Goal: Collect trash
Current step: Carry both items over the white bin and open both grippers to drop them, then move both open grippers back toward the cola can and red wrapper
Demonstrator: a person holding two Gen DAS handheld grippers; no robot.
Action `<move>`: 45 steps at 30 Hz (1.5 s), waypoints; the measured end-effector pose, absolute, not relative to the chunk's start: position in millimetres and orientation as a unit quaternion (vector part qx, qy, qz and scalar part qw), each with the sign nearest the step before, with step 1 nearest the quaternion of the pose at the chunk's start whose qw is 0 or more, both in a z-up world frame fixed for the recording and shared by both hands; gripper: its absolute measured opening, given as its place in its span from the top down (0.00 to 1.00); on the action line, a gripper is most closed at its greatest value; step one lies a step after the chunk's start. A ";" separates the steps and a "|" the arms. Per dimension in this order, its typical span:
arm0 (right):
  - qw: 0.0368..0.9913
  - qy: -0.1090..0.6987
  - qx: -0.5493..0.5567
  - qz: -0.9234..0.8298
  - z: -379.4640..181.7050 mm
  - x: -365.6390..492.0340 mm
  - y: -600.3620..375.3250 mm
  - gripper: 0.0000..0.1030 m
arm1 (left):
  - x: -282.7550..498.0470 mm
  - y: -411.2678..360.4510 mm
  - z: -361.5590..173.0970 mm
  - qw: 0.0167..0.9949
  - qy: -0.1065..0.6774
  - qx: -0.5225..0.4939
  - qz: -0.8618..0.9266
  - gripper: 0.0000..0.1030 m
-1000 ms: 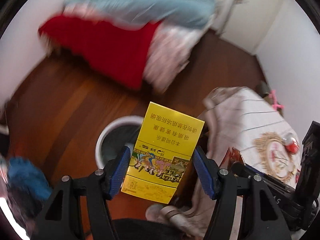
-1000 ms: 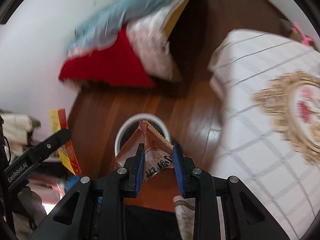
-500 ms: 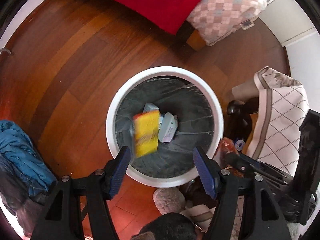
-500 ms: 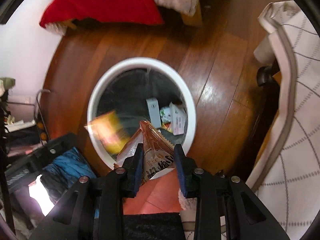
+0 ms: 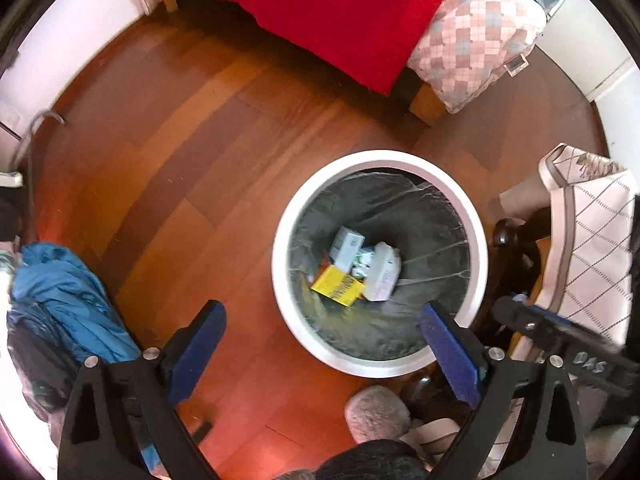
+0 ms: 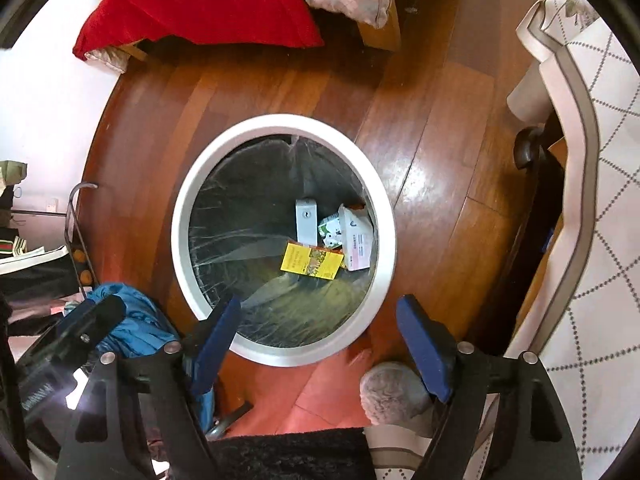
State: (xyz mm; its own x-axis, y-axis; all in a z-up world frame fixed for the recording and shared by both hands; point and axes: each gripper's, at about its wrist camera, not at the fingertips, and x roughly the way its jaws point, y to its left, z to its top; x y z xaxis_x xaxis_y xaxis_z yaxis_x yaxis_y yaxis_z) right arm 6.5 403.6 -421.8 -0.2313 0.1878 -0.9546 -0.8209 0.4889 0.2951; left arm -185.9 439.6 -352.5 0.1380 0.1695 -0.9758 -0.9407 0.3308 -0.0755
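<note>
Claws, left (image 5: 322, 344) & right (image 6: 318, 338), just opened, empty, over white bin (image 6: 192, 200) w/ yellow pack (image 6: 312, 264).

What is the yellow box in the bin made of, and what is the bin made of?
The yellow box looks like thin printed cardboard: flat faces, sharp folded edges, slightly glossy print. The bin seems to be white plastic, with a smooth, evenly rounded rim, though painted metal is possible. Inside is a dark liner, probably thin plastic film, since it wrinkles and shines.
</note>
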 end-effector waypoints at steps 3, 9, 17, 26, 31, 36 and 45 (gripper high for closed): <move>0.583 0.618 -0.278 0.449 -405.7 -0.5 399.0 0.01 | -188.1 432.1 -349.2 0.648 0.498 -0.376 0.437 0.04; 0.611 0.572 -0.317 0.446 -375.1 -12.5 388.6 0.00 | -195.0 421.2 -331.5 0.652 0.486 -0.369 0.451 0.04; 0.635 0.537 -0.306 0.464 -318.2 -21.1 369.6 0.00 | -204.3 399.8 -282.0 0.673 0.460 -0.351 0.461 0.04; 0.651 0.511 -0.251 0.502 -243.0 -31.0 325.3 0.00 | -212.1 364.3 -211.3 0.709 0.421 -0.326 0.462 0.04; 0.659 0.499 -0.199 0.527 -194.1 -28.7 287.3 0.00 | -207.8 337.1 -168.3 0.727 0.407 -0.296 0.468 0.04; 0.666 0.497 -0.125 0.542 -148.0 -10.6 229.5 0.00 | -188.6 299.4 -132.6 0.748 0.395 -0.264 0.464 0.04; 0.725 0.518 -0.027 0.454 -131.3 106.9 84.7 0.00 | -76.1 223.1 -134.2 0.786 0.411 -0.225 0.404 0.04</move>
State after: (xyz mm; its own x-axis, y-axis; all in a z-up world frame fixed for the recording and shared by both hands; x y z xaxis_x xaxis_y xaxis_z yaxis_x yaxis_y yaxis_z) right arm 106.9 84.7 -131.3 0.0523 0.6294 -0.7753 -0.6859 0.5870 0.4302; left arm -76.1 223.1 -134.2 0.3362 0.4497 -0.8275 -0.8195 0.5727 -0.0216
